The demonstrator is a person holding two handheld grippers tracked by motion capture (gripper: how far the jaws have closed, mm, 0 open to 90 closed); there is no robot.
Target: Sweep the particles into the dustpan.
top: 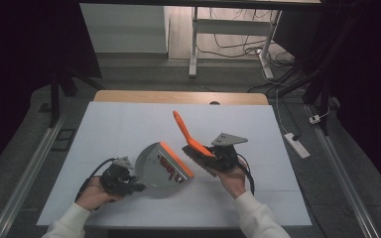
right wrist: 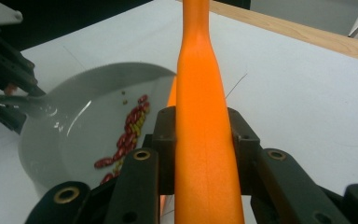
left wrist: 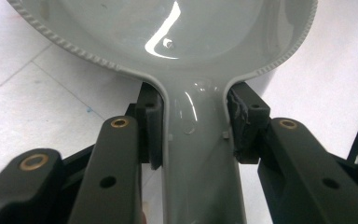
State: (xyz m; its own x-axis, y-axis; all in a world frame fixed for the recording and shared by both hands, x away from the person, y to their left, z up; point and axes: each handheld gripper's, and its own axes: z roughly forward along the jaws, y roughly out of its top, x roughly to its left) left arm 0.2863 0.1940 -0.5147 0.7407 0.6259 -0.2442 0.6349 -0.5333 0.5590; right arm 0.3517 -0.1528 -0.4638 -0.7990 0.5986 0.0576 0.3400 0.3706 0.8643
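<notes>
- High view: a grey dustpan [top: 156, 168] lies on the white counter [top: 104, 129], its orange-edged lip toward the right, with red beans [top: 168, 166] gathered just inside that lip.
- The left gripper [top: 129, 182] has its fingers [left wrist: 150, 123] clenched on the dustpan's handle, one pad on each side of the neck where it widens into the pan, as the left gripper view shows.
- The right gripper [top: 217, 154] has its fingers [right wrist: 165, 140] clamped on the orange handle of a brush [top: 191, 139], whose dark bristles sit just beside the pan's lip.
- The right gripper view shows the beans [right wrist: 128, 135] lying in a line along the inside of the pan [right wrist: 74, 135], near the front edge, with a few small yellowish bits among them.
- To do this step well, the pan's lip should probably stay flat on the counter so nothing slips under it, and the brush should make short, low strokes toward the pan.
- The beans look likely to roll, so tilting the pan back gently before any lift would keep them in.
- Pose: the left hand [top: 96, 193] lies low, behind the pan, the gripper pointing right along the counter.
- The right hand [top: 233, 181] holds its gripper from below, the brush handle slanting up and away toward the far-left.
</notes>
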